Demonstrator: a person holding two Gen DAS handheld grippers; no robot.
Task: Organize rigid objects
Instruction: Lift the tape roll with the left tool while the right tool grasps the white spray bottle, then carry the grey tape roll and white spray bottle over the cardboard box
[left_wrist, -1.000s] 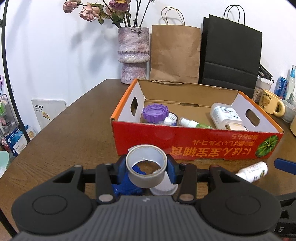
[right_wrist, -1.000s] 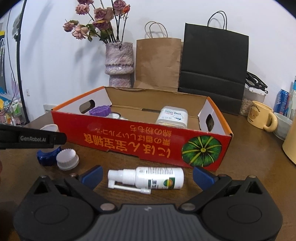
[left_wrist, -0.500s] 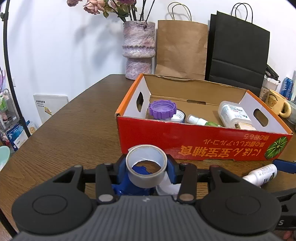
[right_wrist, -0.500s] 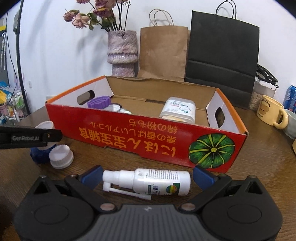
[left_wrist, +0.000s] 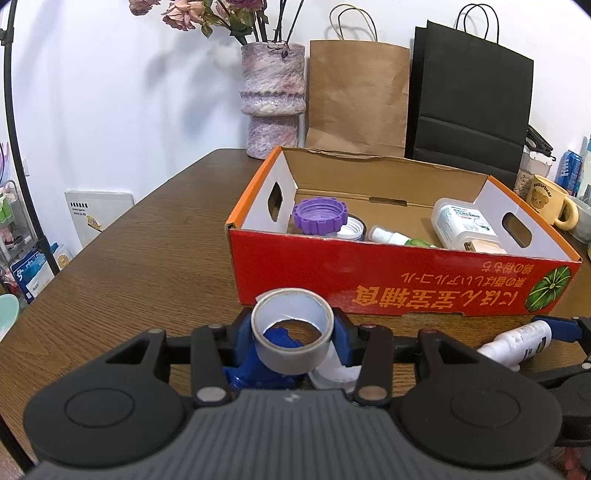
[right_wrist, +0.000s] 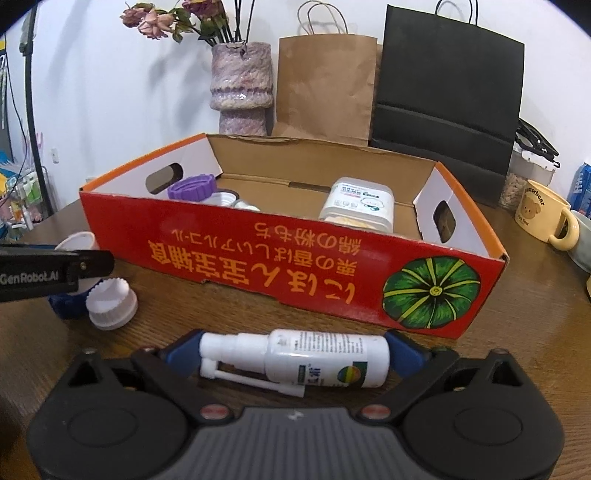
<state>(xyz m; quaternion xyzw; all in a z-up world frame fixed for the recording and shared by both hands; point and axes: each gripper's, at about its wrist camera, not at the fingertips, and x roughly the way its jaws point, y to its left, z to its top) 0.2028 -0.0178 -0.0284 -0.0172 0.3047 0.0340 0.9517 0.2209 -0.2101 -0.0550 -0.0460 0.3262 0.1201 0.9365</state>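
The left gripper (left_wrist: 293, 334) gripped a tape roll (left_wrist: 291, 328) near the box (left_wrist: 406, 284), while the right gripper's (right_wrist: 291, 356) fingers were closing around a spray bottle (right_wrist: 314, 358) lying on the table (left_wrist: 147, 258).

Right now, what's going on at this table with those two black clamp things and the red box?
A person is tidying small items into the red cardboard box, using a handheld gripper in each hand. The left gripper is clamped on a grey roll of tape, held just in front of the box. The right gripper is closing around a white spray bottle lying on its side on the wooden table. A purple lid and a white container are already in the box.
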